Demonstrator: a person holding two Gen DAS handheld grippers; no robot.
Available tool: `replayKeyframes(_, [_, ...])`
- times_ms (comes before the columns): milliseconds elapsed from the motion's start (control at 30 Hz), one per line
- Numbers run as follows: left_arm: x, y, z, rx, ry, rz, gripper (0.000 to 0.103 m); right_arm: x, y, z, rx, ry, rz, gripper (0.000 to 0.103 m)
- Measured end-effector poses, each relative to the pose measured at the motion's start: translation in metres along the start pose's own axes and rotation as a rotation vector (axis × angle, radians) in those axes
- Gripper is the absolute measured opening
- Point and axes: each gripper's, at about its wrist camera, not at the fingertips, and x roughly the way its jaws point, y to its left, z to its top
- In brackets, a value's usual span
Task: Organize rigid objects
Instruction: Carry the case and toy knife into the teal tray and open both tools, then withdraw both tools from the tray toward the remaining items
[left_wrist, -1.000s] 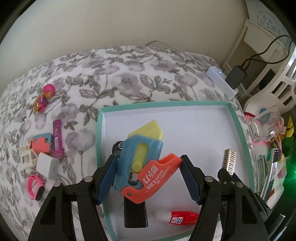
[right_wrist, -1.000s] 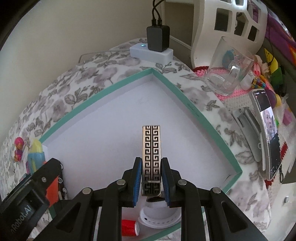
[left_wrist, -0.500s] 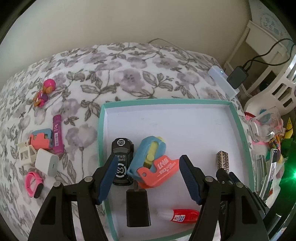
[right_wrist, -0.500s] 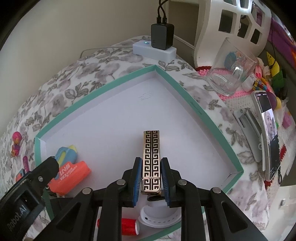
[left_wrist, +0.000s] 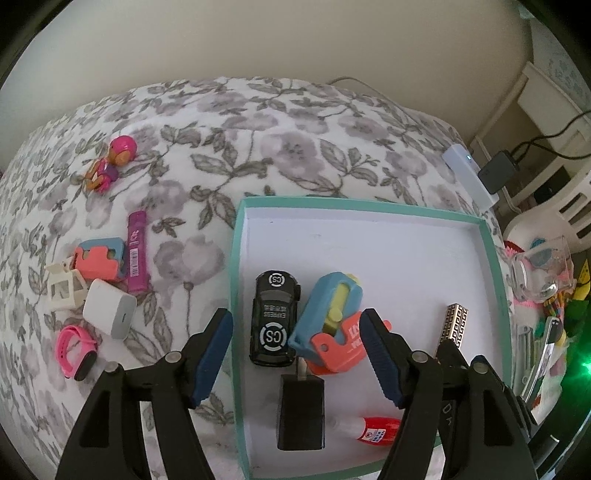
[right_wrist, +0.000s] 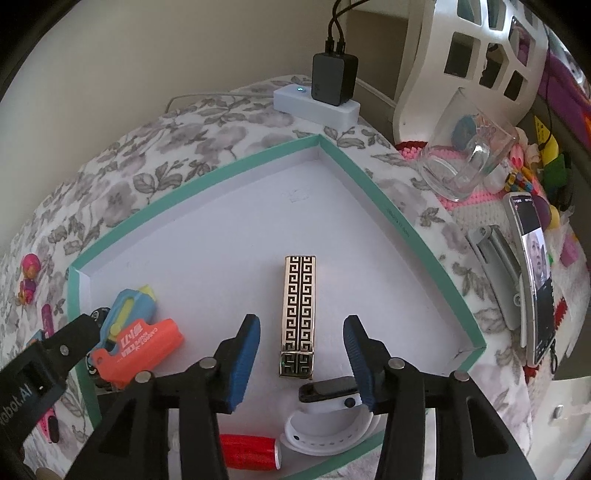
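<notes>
A teal-rimmed white tray rests on the flowered bedspread. My left gripper hovers over its left side, jaws opening a little. Nothing is pressed between them. Below lie a blue, yellow and orange toy knife, a black toy car and a black charger. My right gripper is opening. The gold-and-black patterned bar lies flat between its fingers, touched by neither. A white wristband and a red glue bottle lie under it.
Left of the tray on the bedspread lie a pink doll, a purple tube, a white charger cube and a pink wristband. A power strip, glass mug and phone crowd the right side.
The toy knife left my left gripper and now lies in the tray beside the car. My right jaws came off the patterned bar, which stays on the tray floor.
</notes>
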Motion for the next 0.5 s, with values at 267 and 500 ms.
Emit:
replayKeyframes(267, [0.002,0.017,0.001,-0.055,0.010,0.057,0.088,0.003,0.002,-0.001,-0.014,0.001,-0.003,0.073])
replayKeyframes(500, [0.010,0.033,-0.001,-0.098,0.037,0.143,0.090,0.002,0.006,-0.002,-0.034,-0.017,0.011,0.087])
